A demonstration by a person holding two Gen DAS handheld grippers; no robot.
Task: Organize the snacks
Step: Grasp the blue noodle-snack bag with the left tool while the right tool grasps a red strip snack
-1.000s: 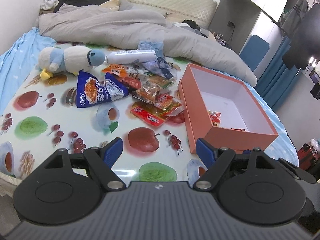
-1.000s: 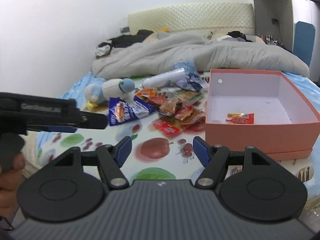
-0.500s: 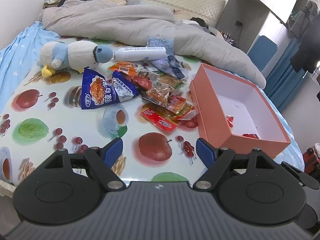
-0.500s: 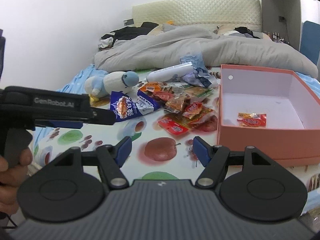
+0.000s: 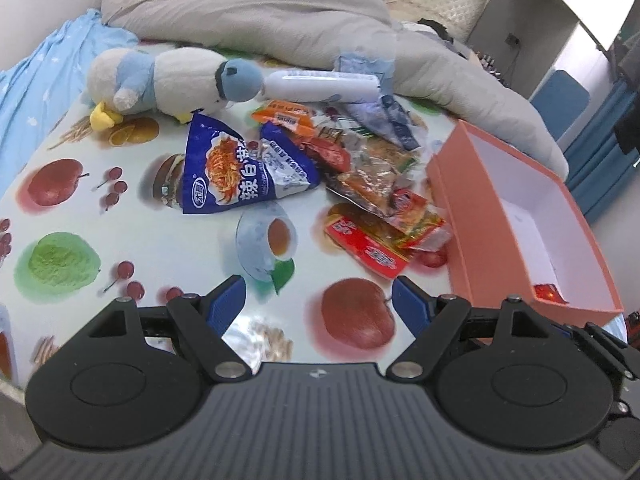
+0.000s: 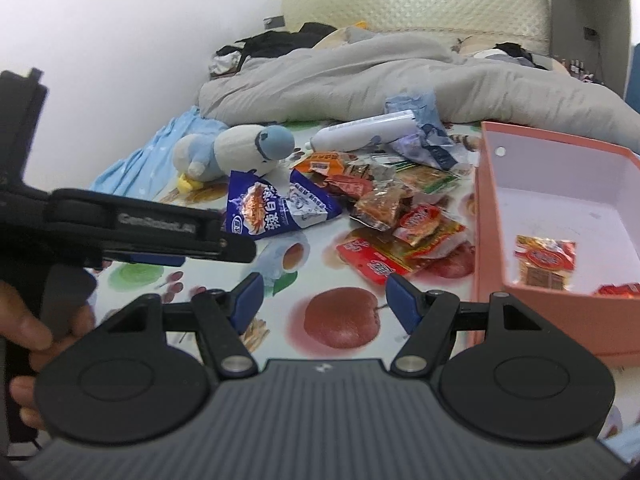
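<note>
Both of my tools had moved closer to the snack pile since a moment before, so the packets looked bigger and the pink box had slid off to the right.

My left gripper [image 5: 314, 300] was spread wide and held nothing. My right gripper [image 6: 322, 296] was spread wide too, and empty. Both hung over the fruit-print cloth [image 5: 120, 240], right above a picture of a red apple.

Just past my left fingertips lay a flat red packet [image 5: 368, 250]. It was the nearest snack, so I think it was the best one to grab first. To do that well, I should come down low, put one finger on each side of its thin edge, and squeeze softly so it does not slip or crush.

A bit farther lay the rest of the pile, with crinkly orange and brown packets [image 5: 376, 176]. To the left of them sat a big blue noodle bag [image 5: 236, 172].

Off to my right stood the pink box [image 5: 496, 216], with its top open. In the right view I saw one snack in the box [image 6: 544, 258] already, and a bit of red near its front wall.

Behind the pile lay a toy penguin [image 5: 168, 82] and a white bottle [image 5: 320, 86]. Farthest away was the gray blanket [image 5: 260, 12].
</note>
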